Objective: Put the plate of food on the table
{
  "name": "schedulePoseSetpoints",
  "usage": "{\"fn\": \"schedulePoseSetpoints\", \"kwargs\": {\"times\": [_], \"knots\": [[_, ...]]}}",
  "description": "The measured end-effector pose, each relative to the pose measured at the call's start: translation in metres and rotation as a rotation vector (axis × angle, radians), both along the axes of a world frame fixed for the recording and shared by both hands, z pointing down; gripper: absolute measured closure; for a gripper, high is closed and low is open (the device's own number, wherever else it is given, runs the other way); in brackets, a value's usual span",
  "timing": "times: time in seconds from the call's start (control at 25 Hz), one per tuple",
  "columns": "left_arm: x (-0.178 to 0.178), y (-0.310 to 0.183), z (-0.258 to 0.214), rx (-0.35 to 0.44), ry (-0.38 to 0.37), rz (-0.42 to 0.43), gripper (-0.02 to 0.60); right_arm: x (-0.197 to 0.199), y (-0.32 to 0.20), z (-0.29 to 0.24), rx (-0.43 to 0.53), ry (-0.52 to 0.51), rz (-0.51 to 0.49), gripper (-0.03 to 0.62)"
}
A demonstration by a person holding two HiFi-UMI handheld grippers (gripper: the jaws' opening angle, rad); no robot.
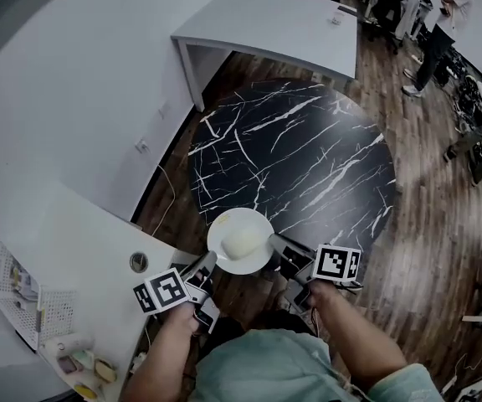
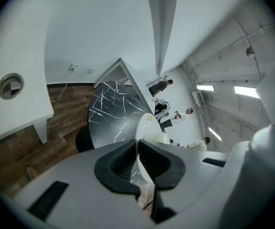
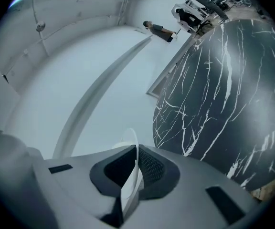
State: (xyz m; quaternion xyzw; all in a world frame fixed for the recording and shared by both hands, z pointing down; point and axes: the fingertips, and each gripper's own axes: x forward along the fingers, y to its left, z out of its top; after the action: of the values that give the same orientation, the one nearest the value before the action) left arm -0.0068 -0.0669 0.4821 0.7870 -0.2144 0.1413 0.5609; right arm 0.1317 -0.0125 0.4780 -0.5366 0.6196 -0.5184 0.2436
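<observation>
A white plate [image 1: 239,241] with a pale lump of food [image 1: 243,239] hangs in the air over the near edge of a round black marble table [image 1: 295,157]. My left gripper [image 1: 204,266] is shut on the plate's near-left rim. My right gripper [image 1: 276,245] is shut on its right rim. In the left gripper view the plate [image 2: 144,128] stands edge-on between the black pads [image 2: 123,163], with the food [image 2: 157,138] on it. In the right gripper view the thin white rim [image 3: 133,175] is pinched between the pads [image 3: 149,168], beside the marble table [image 3: 223,99].
A white desk [image 1: 266,19] stands behind the round table. A white counter [image 1: 74,258] with a round hole and a wire basket [image 1: 23,300] lies at my left. People stand at the far right [image 1: 446,19]. Wooden floor [image 1: 425,249] surrounds the table.
</observation>
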Motion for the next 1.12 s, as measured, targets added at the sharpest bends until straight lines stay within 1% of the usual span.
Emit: {"fn": "schedulePoseSetpoints", "kwargs": {"times": [0.2, 0.48, 0.6, 0.76, 0.92, 1.12], "knots": [[0.049, 0.023, -0.005, 0.016, 0.001, 0.022, 0.554, 0.048, 0.025, -0.007, 0.017, 0.006, 0.020, 0.576], [0.108, 0.050, -0.006, 0.025, 0.005, 0.051, 0.552, 0.106, 0.055, -0.010, 0.029, 0.016, 0.052, 0.576], [0.127, 0.057, -0.006, 0.029, 0.009, 0.064, 0.552, 0.124, 0.065, -0.011, 0.028, 0.018, 0.066, 0.576], [0.151, 0.062, -0.005, 0.025, 0.011, 0.105, 0.552, 0.146, 0.073, -0.011, 0.021, 0.025, 0.102, 0.576], [0.170, 0.056, -0.003, 0.015, 0.014, 0.158, 0.552, 0.163, 0.071, -0.010, 0.010, 0.035, 0.156, 0.576], [0.190, 0.040, 0.003, -0.020, 0.012, 0.218, 0.551, 0.179, 0.063, -0.012, -0.023, 0.050, 0.221, 0.576]]}}
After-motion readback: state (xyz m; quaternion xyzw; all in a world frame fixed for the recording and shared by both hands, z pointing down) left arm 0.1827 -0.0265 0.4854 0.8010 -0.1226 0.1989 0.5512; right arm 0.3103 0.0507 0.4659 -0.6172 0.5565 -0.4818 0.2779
